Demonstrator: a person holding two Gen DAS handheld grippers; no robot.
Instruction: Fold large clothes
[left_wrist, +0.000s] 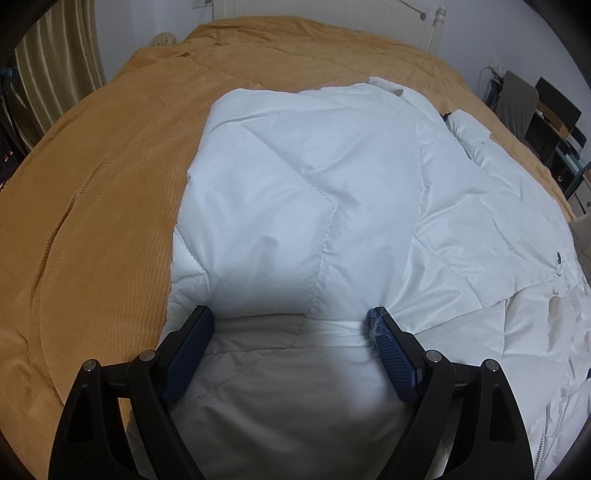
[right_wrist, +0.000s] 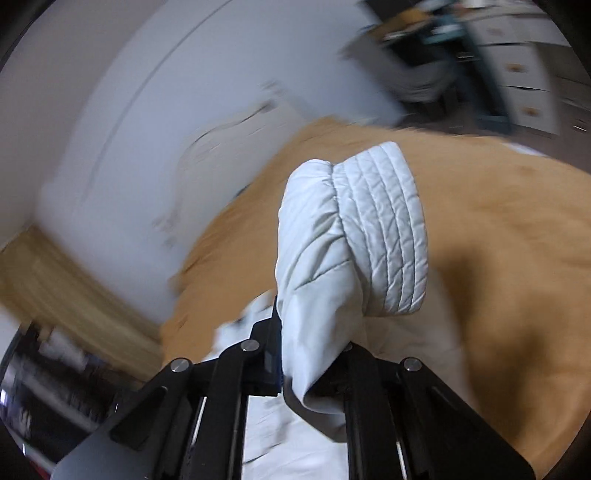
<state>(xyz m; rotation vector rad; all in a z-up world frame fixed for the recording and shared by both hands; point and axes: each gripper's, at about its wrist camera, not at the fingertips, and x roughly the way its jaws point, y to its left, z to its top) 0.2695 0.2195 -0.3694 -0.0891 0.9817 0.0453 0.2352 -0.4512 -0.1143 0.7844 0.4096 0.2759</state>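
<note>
A white quilted down jacket (left_wrist: 332, 206) lies spread on an orange bedspread (left_wrist: 103, 206). One side is folded over the middle. My left gripper (left_wrist: 291, 321) is open, its blue-padded fingers (left_wrist: 192, 354) resting on or just above the jacket's near part, holding nothing. My right gripper (right_wrist: 314, 354) is shut on the jacket's sleeve (right_wrist: 332, 266), held up in the air above the bed. The ribbed cuff (right_wrist: 384, 229) sticks out beyond the fingers. The right wrist view is blurred by motion.
The bedspread (right_wrist: 498, 229) covers the whole bed. A white headboard (left_wrist: 332, 14) stands at the far end. Curtains (left_wrist: 55, 62) hang at the left. A desk with dark items (left_wrist: 546, 118) stands at the right of the bed.
</note>
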